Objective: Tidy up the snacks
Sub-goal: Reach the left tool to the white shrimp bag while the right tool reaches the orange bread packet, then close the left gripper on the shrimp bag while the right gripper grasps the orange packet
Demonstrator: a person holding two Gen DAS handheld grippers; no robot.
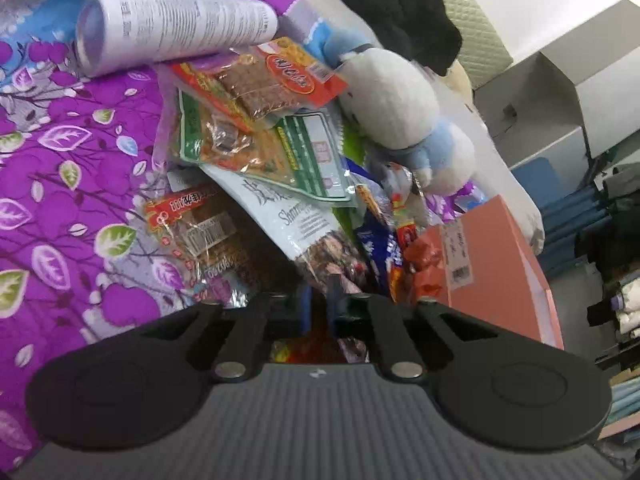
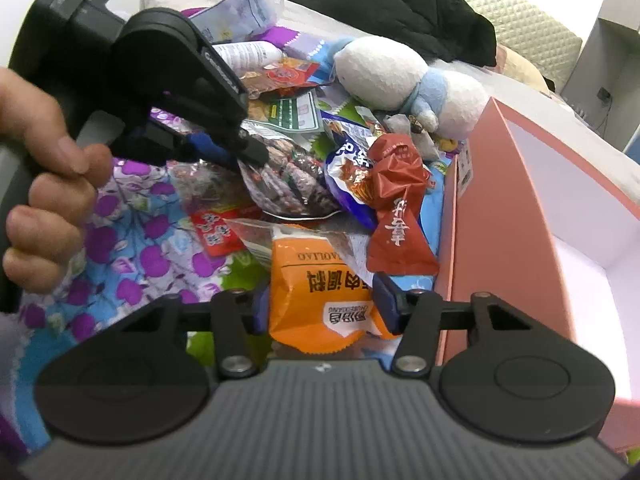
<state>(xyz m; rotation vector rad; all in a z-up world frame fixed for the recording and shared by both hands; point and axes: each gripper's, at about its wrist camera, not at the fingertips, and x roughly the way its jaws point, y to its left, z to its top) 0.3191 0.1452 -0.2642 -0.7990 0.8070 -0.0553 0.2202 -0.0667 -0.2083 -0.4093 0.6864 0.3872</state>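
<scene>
A heap of snack packets lies on a purple floral sheet (image 1: pixel 80 184). In the right wrist view my left gripper (image 2: pixel 244 152) is shut on the corner of a clear bag of dark snacks (image 2: pixel 288 176). In its own view the same bag (image 1: pixel 332 256) runs between its closed blue pads (image 1: pixel 306 304). My right gripper (image 2: pixel 320 304) is open, its pads on either side of an orange packet (image 2: pixel 316 292) without pinching it. A red packet (image 2: pixel 396 200) and a blue packet (image 2: pixel 348 168) lie just beyond. A pink box (image 2: pixel 520 216) stands open at the right.
A white-and-blue plush toy (image 2: pixel 404 76) lies behind the heap. A white spray can (image 1: pixel 172 28) lies at the far left of the left wrist view. Black clothing (image 2: pixel 400 12) is at the back. The pink box also shows in the left wrist view (image 1: pixel 492 256).
</scene>
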